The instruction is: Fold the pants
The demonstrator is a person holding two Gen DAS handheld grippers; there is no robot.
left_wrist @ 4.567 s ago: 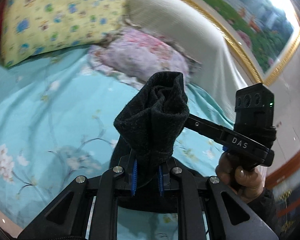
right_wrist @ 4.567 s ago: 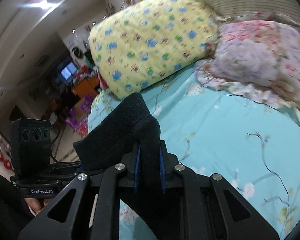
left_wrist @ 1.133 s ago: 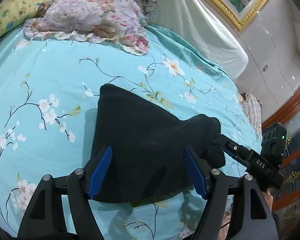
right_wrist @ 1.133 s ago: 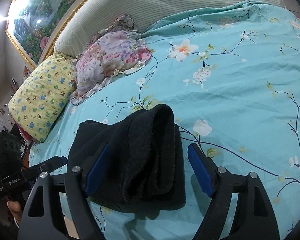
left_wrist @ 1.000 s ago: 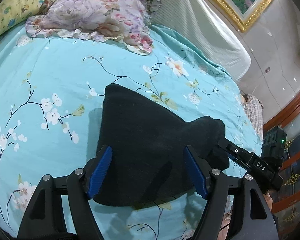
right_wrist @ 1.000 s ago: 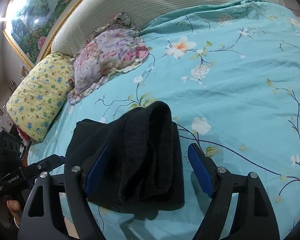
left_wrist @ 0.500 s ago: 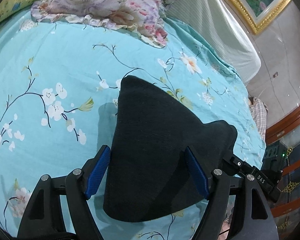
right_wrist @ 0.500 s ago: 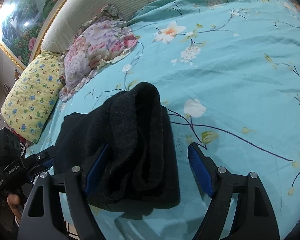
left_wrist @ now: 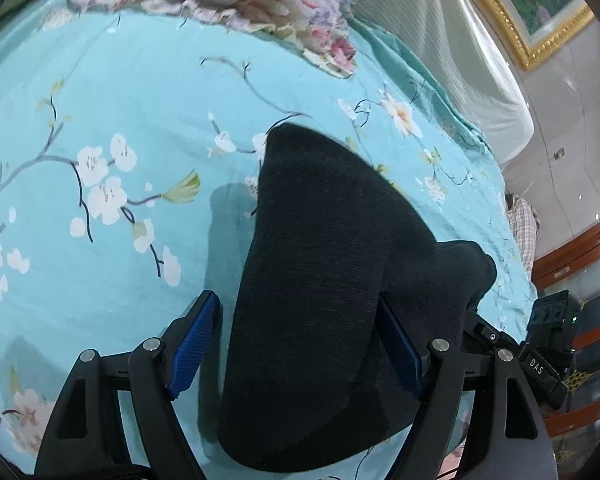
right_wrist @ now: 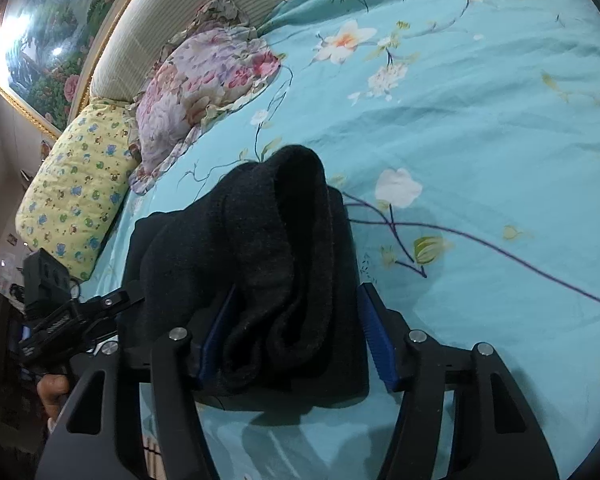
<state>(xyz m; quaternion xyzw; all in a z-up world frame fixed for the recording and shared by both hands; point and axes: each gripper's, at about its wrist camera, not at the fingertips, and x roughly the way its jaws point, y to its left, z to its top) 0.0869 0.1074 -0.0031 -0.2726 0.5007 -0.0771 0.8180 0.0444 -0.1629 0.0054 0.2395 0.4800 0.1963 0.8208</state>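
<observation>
The black pants lie folded in a thick bundle on the turquoise flowered bedsheet. My left gripper is open, its blue pads either side of the near end of the bundle. My right gripper is open too, straddling the bulging rolled end of the pants. The fabric sits between the pads of both grippers but neither pair is clamped on it. The right gripper's body shows at the left wrist view's lower right; the left gripper's body shows at the right wrist view's lower left.
A pink floral pillow and a yellow patterned pillow lie at the head of the bed by a striped headboard. A framed painting hangs above. The bed's edge and wooden furniture are at the right.
Both grippers, earlier shut on the lifted pants, opened with the pants on the bed. In the last second the bundle has come closer in both views and the jaws have narrowed a little around it.
</observation>
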